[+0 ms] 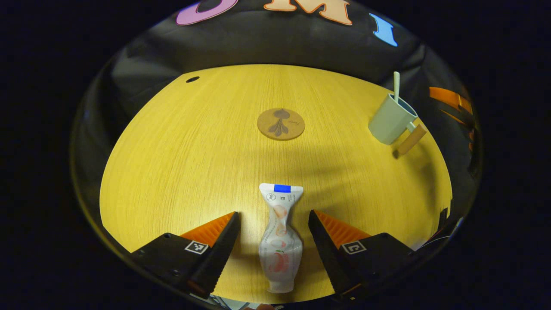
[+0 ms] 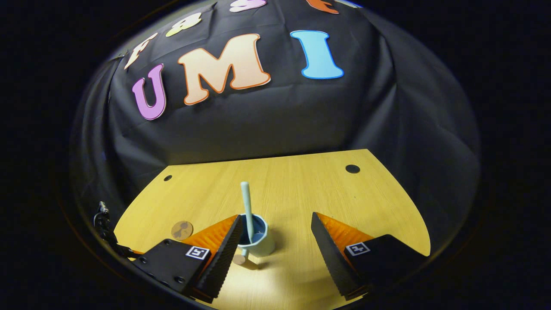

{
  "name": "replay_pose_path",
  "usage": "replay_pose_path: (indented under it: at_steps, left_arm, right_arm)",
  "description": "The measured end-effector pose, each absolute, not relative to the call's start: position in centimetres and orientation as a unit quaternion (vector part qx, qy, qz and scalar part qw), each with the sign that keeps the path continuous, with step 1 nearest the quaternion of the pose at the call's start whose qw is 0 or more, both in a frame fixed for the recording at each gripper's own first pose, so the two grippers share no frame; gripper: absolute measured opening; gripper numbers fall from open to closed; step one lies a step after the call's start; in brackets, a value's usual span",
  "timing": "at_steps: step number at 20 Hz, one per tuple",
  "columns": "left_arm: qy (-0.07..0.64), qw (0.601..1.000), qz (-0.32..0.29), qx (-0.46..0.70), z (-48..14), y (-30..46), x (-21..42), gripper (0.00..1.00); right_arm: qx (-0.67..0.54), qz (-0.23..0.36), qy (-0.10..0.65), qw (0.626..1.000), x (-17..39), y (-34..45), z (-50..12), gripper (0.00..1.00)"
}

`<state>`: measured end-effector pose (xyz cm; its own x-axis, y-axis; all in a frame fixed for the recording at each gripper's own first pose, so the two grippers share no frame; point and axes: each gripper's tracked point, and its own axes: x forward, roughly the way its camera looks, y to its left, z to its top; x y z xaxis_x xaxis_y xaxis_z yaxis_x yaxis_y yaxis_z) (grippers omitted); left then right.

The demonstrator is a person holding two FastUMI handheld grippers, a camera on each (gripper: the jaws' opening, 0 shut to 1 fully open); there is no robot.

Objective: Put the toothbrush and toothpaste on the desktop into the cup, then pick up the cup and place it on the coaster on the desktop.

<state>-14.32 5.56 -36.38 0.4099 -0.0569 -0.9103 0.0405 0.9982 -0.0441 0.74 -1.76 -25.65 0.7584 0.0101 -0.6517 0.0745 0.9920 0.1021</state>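
Toothpaste [image 1: 280,241] lies between wide left fingers [image 1: 224,239], untouched; right fingers [image 2: 226,252] wide, seemingly above cup [image 2: 257,239].

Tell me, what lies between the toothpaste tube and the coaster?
Nothing: in the left gripper view, bare desktop runs between the toothpaste tube and the coaster.

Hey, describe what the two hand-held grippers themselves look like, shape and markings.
Both look alike. The left hand-held gripper and right hand-held gripper each have two wedge-shaped fingers tapering to points, with ribbed, toothed inner faces. Each finger sits on a black block with screws and a small square black-and-white marker tag.
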Motion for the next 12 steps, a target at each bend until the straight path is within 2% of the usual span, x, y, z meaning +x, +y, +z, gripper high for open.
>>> replay_pose_path:
  at_steps: [1,3,4,6,8,9,10,11,12]
  left_arm:
    - [0.542,0.84,-0.035,0.005,-36.6,5.6,-13.9,0.96]
    - [0.547,0.836,-0.046,0.02,-36.8,5.2,-13.8,0.95]
    - [0.549,0.834,-0.049,0.024,-36.8,5.1,-13.6,0.95]
    - [0.554,0.831,-0.051,0.024,-36.8,4.8,-13.5,0.88]
    - [0.559,0.828,-0.05,0.022,-36.8,4.3,-13.4,0.69]
    - [0.562,0.825,-0.049,0.023,-37.0,4.2,-13.4,0.54]
    - [0.563,0.825,-0.053,0.019,-36.8,3.9,-13.2,0.47]
    - [0.565,0.823,-0.058,0.023,-36.9,3.8,-13.3,0.3]
    - [0.568,0.82,-0.065,0.028,-36.9,3.6,-13.5,0.21]
  right_arm:
    - [0.065,-0.022,0.352,0.933,0.0,-2.2,-25.7,0.95]
    - [0.07,-0.031,0.358,0.931,-1.2,-3.6,-25.8,0.95]
    - [0.07,-0.035,0.361,0.929,-1.7,-4.1,-26.0,0.99]
    - [0.075,-0.039,0.369,0.925,-2.5,-4.7,-26.4,0.99]
    - [0.083,-0.039,0.375,0.923,-3.0,-4.9,-26.7,0.99]
    - [0.085,-0.038,0.376,0.922,-3.2,-4.9,-26.7,0.99]
    - [0.086,-0.036,0.377,0.922,-3.3,-4.8,-26.7,0.99]
    - [0.087,-0.033,0.378,0.921,-3.4,-4.7,-26.7,0.99]
    - [0.087,-0.03,0.378,0.921,-3.5,-4.6,-26.7,0.99]
